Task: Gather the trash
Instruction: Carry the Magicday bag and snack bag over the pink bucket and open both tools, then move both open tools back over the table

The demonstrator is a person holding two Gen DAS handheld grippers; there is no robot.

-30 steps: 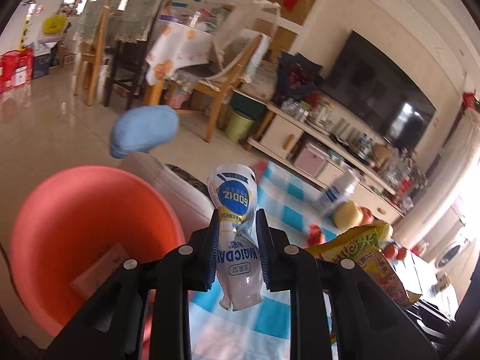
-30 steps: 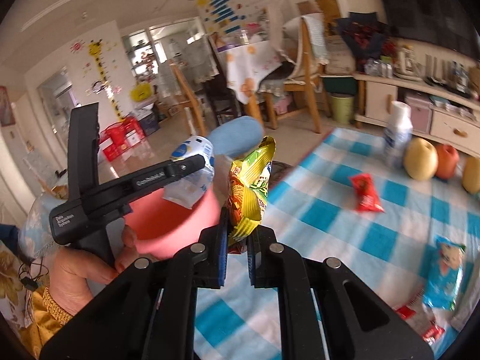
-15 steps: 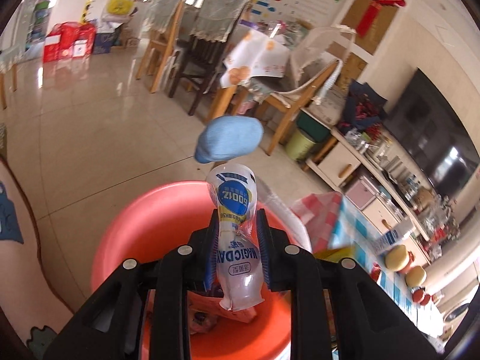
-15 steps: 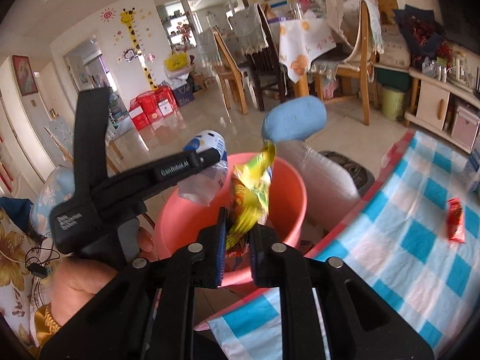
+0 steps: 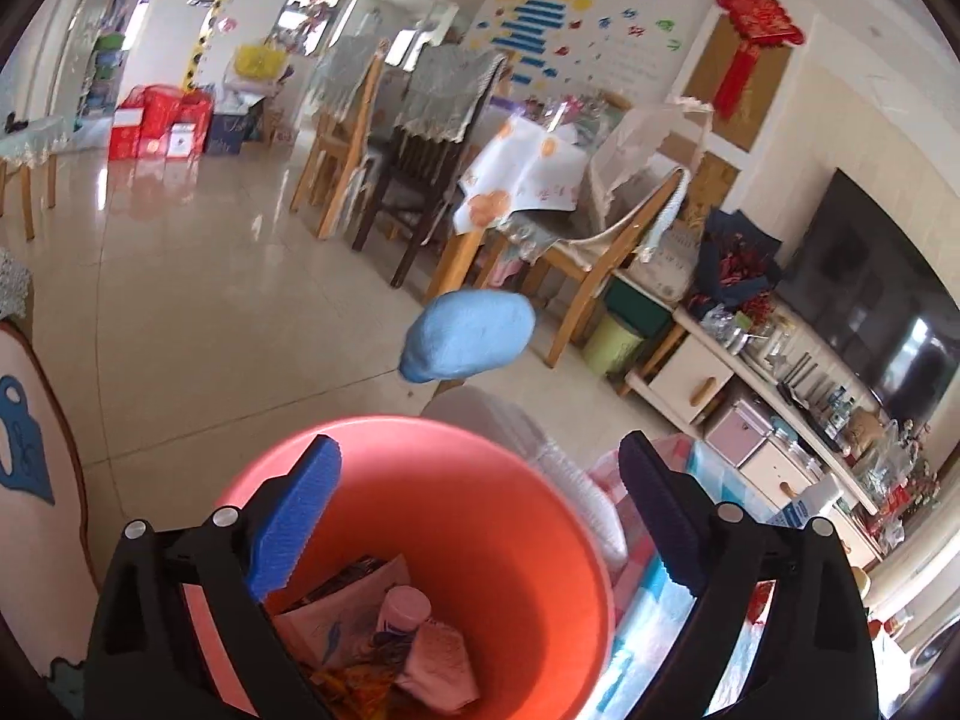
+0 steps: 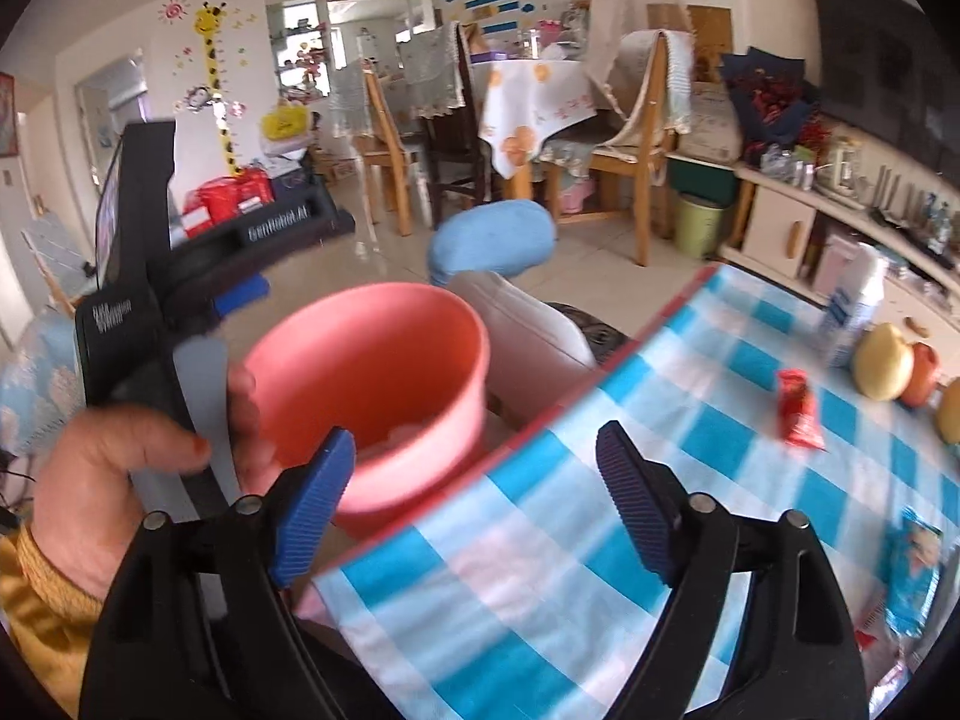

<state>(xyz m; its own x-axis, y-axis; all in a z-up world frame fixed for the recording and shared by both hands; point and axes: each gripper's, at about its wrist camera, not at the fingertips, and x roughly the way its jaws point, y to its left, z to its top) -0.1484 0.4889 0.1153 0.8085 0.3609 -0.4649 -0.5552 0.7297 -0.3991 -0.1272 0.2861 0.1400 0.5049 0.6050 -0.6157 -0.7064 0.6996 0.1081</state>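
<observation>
From the left wrist, the left gripper (image 5: 480, 516) hangs over the mouth of the salmon-pink bucket (image 5: 540, 516), its jaws having just been opening; they now stand spread wide with nothing between them. Down in the bucket lie the collected scraps: a pale squeeze bottle (image 5: 403, 606), a paper packet (image 5: 336, 618), a pinkish cloth (image 5: 441, 660) and a bit of yellow-orange wrapper (image 5: 354, 684). Beyond the rim a blue shoe cover (image 5: 471, 336) sticks up above a white leg, with tiled floor and dining chairs behind.

From the right wrist, the right gripper (image 6: 474, 498) is over the edge of the counter's blue-and-white checked cloth (image 6: 540, 540), its jaws likewise having just been opening and now set far apart, empty. The bucket (image 6: 372, 384) stands just beyond that edge, to the left. The person's left hand (image 6: 108, 468) grips the other tool beside it. Trash lying on the counter: a red wrapper (image 6: 798, 408) well out on the cloth and a blue packet (image 6: 915, 576) near the right edge; a white bottle (image 6: 849, 312) and fruit (image 6: 885, 360) stand farther back
</observation>
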